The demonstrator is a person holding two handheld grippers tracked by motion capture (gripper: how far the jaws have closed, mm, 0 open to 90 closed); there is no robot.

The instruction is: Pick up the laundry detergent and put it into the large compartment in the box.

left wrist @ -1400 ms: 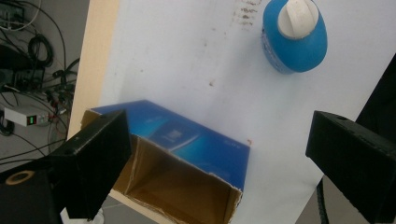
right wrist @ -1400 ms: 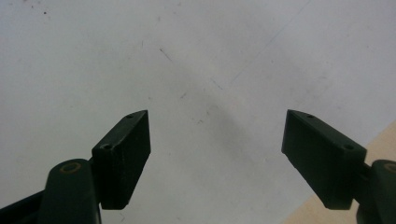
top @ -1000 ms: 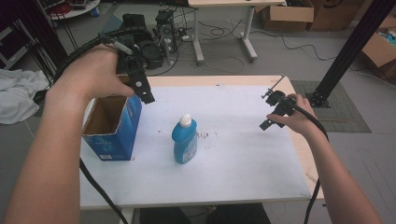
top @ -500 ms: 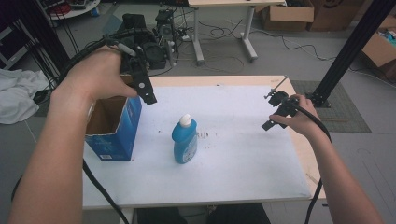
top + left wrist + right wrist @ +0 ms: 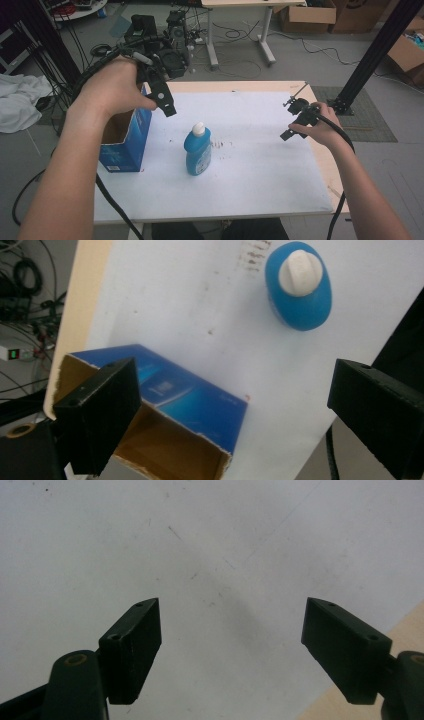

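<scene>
Room: grey floor (image 5: pixel 310 55) strewn with black cables (image 5: pixel 240 35); second table (image 5: pixel 260 30) with pale metal legs at rear centre; cardboard boxes (image 5: pixel 320 15) at rear right; black slanted metal beam (image 5: pixel 375 50) at right, its foot beside a dark mat (image 5: pixel 370 115). Left: white cloth heap (image 5: pixel 20 105) near dark rack (image 5: pixel 35 45); black electronic equipment (image 5: pixel 165 35) behind the worktop (image 5: pixel 260 165), white-covered with wooden edge. Light: even, soft.
</scene>
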